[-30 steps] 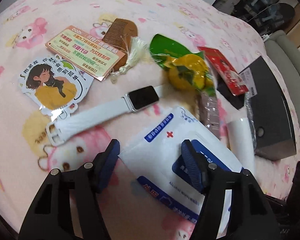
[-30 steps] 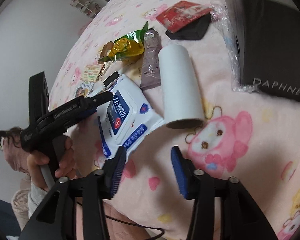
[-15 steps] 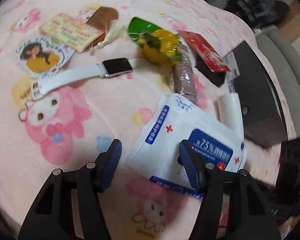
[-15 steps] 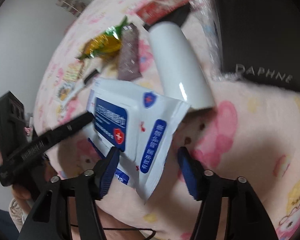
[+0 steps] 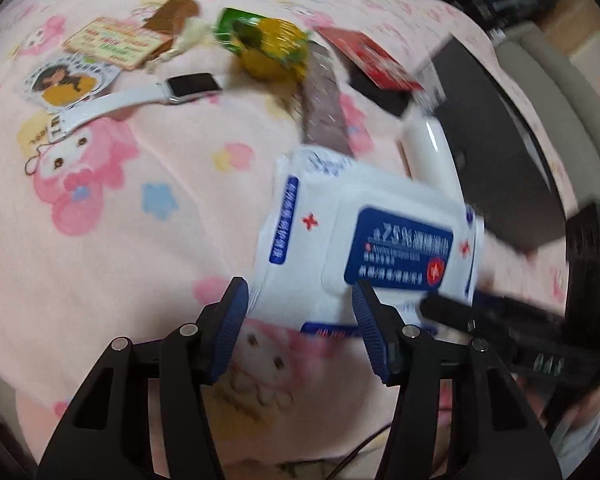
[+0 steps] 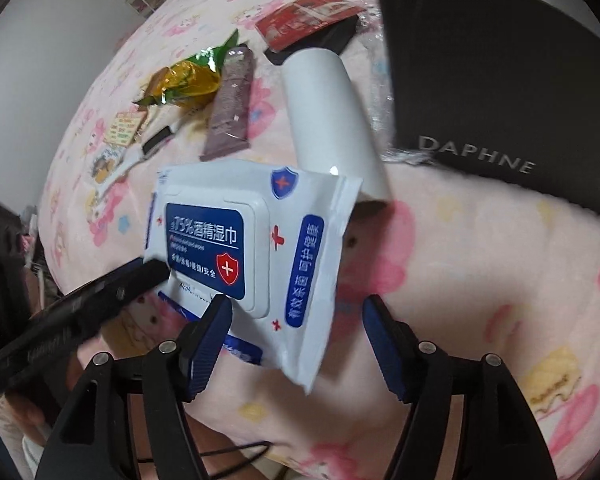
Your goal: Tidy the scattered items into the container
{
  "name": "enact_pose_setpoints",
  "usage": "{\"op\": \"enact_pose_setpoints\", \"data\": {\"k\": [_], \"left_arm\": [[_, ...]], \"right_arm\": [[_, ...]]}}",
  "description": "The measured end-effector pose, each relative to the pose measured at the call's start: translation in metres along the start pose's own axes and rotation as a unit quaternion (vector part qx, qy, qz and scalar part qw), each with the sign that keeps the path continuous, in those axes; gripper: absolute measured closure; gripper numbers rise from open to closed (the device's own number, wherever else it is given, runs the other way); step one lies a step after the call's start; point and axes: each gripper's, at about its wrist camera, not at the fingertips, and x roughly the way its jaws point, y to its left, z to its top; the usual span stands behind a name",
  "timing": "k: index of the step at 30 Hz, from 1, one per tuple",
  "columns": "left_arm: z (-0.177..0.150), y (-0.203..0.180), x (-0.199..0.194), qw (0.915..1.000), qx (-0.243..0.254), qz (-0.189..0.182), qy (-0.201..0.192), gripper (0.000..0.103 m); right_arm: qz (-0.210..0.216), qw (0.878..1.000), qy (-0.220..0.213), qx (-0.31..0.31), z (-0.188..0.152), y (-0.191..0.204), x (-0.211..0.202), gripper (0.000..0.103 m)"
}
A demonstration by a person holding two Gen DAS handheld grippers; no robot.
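A white and blue wet-wipes pack [image 5: 364,240] [image 6: 252,248] is lifted off the pink blanket, tilted, between both grippers. My left gripper [image 5: 298,332] has its near edge between its fingers; whether it pinches the pack I cannot tell. My right gripper [image 6: 296,344] is open, its jaws wide around the pack's lower corner. The left gripper's black finger [image 6: 112,292] reaches the pack's left edge in the right wrist view. The black DAPHNE box [image 6: 492,80] [image 5: 496,152] stands at the right.
On the blanket lie a white roll [image 6: 332,120], a brown sachet [image 6: 230,104], a yellow-green snack bag [image 5: 268,46], a red card [image 5: 372,60] on a black pouch, a white smartwatch [image 5: 152,94], a sticker, a card and a wooden comb [image 5: 172,14].
The wipes pack has been raised off the blanket and carried right, toward the black box. Both grippers have closed in on it; the right one now straddles its corner.
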Motion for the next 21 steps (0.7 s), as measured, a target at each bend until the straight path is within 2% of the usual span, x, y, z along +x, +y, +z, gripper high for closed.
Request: {"op": "enact_pose_setpoints", "data": {"k": [4, 8, 13, 14, 17, 21], "left_arm": [[0.007, 0.004, 0.002, 0.9999, -0.013, 0.005, -0.002, 0.047], [0.013, 0.002, 0.011, 0.9997, -0.020, 0.012, 0.005, 0.047], [0.005, -0.017, 0.012, 0.9997, 0.002, 0.023, 0.004, 0.046], [0.002, -0.020, 0.011, 0.9998, 0.003, 0.021, 0.006, 0.046], [-0.007, -0.032, 0.014, 0.9999, 0.005, -0.003, 0.014, 0.046], [-0.014, -0.042, 0.020, 0.9998, 0.009, 0.009, 0.012, 0.046]], "right_arm": [[0.004, 1.000, 0.009, -0.026, -0.002, -0.001, 0.003, 0.038], [0.015, 1.000, 0.006, -0.025, -0.003, -0.003, 0.011, 0.030], [0.032, 0.999, -0.007, -0.035, -0.009, -0.002, 0.014, 0.029], [0.042, 0.998, -0.006, -0.039, -0.008, -0.004, 0.013, 0.031], [0.077, 0.997, -0.009, -0.025, -0.006, -0.013, 0.005, 0.048], [0.095, 0.995, -0.016, -0.020, -0.010, -0.026, -0.010, 0.050]]}}
